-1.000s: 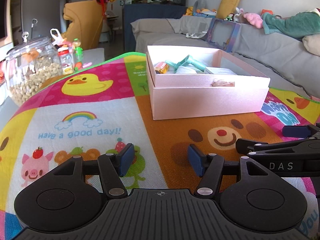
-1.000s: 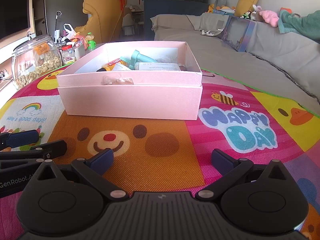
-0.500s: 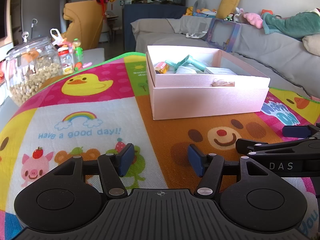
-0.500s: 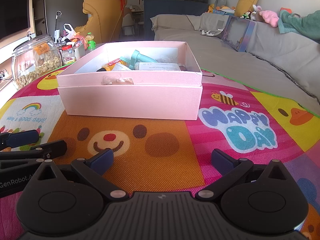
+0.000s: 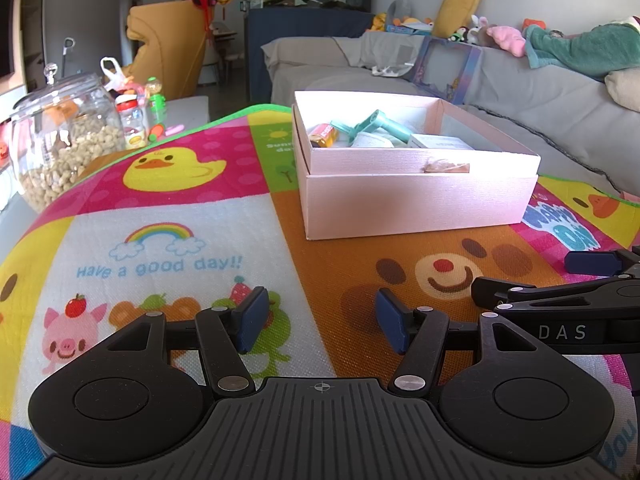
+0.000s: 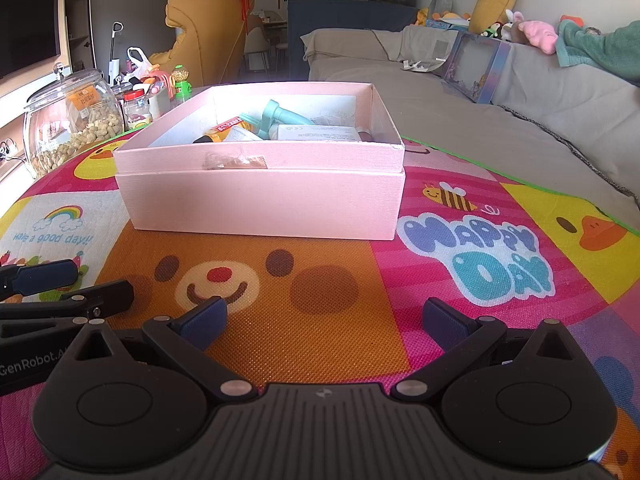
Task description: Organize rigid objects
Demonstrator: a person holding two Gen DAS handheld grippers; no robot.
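- No change over the last second: left gripper (image 5: 321,320) and right gripper (image 6: 323,322) stay spread, empty, low on the mat (image 6: 360,340).
- Pink box (image 6: 264,200) sits ahead of both, items inside.
- Looks finished or idle.

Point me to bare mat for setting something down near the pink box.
Free: the bear-face patch between pink box and both open grippers, left gripper, right gripper; also the "Happy Day" patch right of the box. Crowded: inside the box; around the glass jar.

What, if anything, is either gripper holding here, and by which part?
Nothing. The left gripper and right gripper are both open and empty above the mat, short of the pink box.
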